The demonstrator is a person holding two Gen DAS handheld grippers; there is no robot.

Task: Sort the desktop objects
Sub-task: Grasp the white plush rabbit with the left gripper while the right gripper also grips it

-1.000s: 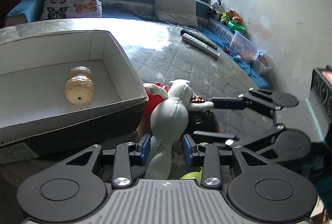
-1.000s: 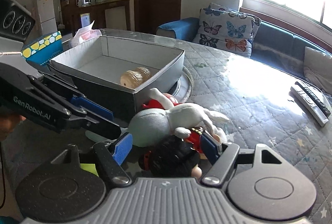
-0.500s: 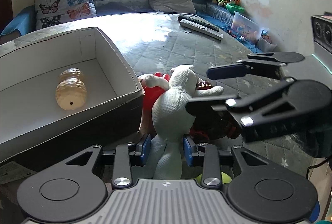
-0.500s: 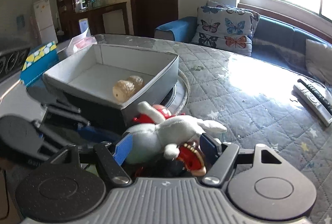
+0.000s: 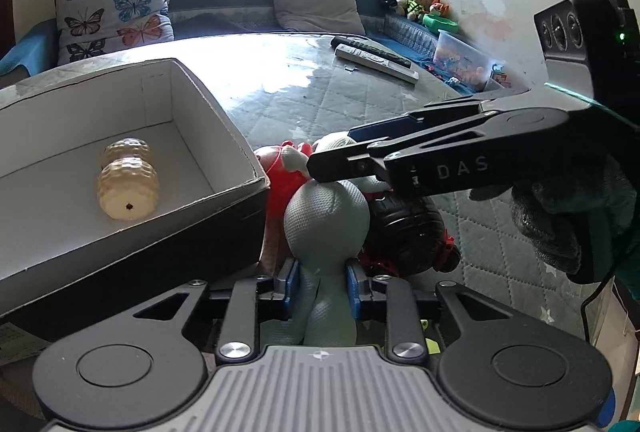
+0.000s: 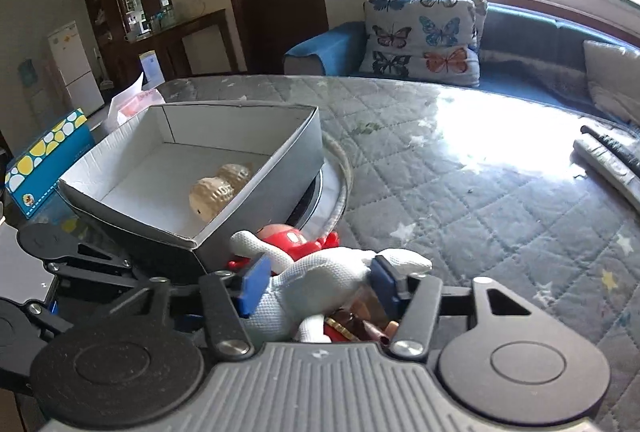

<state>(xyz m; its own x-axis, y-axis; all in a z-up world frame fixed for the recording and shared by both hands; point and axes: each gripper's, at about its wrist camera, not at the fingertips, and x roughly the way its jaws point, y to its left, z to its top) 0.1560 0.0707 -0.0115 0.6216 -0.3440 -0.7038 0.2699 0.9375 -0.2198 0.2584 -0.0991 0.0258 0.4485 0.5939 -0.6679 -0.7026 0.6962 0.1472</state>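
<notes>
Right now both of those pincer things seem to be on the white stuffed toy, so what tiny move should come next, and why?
Probably lift the white stuffed toy slightly and carry it toward the open box. Both grippers' jaws are closing: the left gripper pinches its narrow part, the right gripper flanks its body. It lies on other toys beside the box, which holds one peanut-shaped toy.

one box, three toys, two remotes.
</notes>
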